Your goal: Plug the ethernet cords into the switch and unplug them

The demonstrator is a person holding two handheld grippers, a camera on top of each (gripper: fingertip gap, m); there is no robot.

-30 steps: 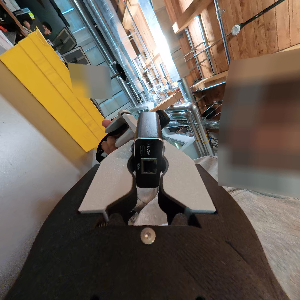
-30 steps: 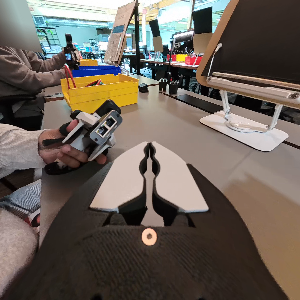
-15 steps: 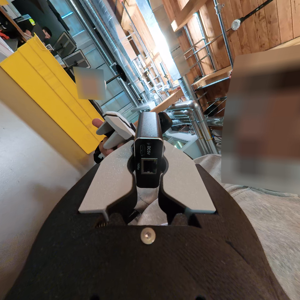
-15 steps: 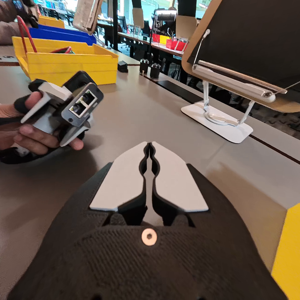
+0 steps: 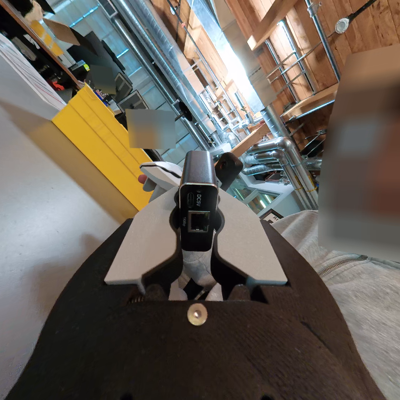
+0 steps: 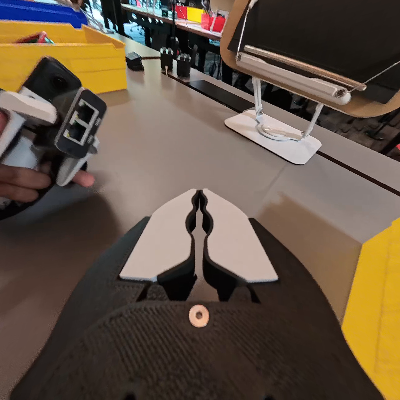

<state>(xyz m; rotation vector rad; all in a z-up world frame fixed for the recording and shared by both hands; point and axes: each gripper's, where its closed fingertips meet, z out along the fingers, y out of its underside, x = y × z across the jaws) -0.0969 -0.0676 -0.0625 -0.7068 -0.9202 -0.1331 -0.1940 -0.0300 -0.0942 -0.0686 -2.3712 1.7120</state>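
Note:
My left gripper [image 5: 198, 194] is shut on a small dark metal switch [image 5: 198, 218], held up off the table with one port end facing the camera. In the right wrist view the same switch [image 6: 79, 127] shows at the left, its two-port end turned toward my right gripper, held in the left gripper's white fingers [image 6: 28, 110] by a hand. My right gripper [image 6: 199, 191] is shut and empty, low over the grey table [image 6: 173, 140], to the right of the switch. It shows behind the switch in the left wrist view [image 5: 161, 172]. No ethernet cord is in view.
A yellow bin [image 6: 65, 56] with red cables stands at the back left, a blue bin [image 6: 41, 13] behind it. A second yellow bin [image 6: 374, 303] is at the right edge. A dark board on a white stand [image 6: 279, 138] is at the right. Small black chargers [image 6: 173, 60] sit at the back.
My right gripper has swung right and moved forward, so the switch now sits nearer and farther left in its view. The left gripper has tilted a little, still holding the switch.

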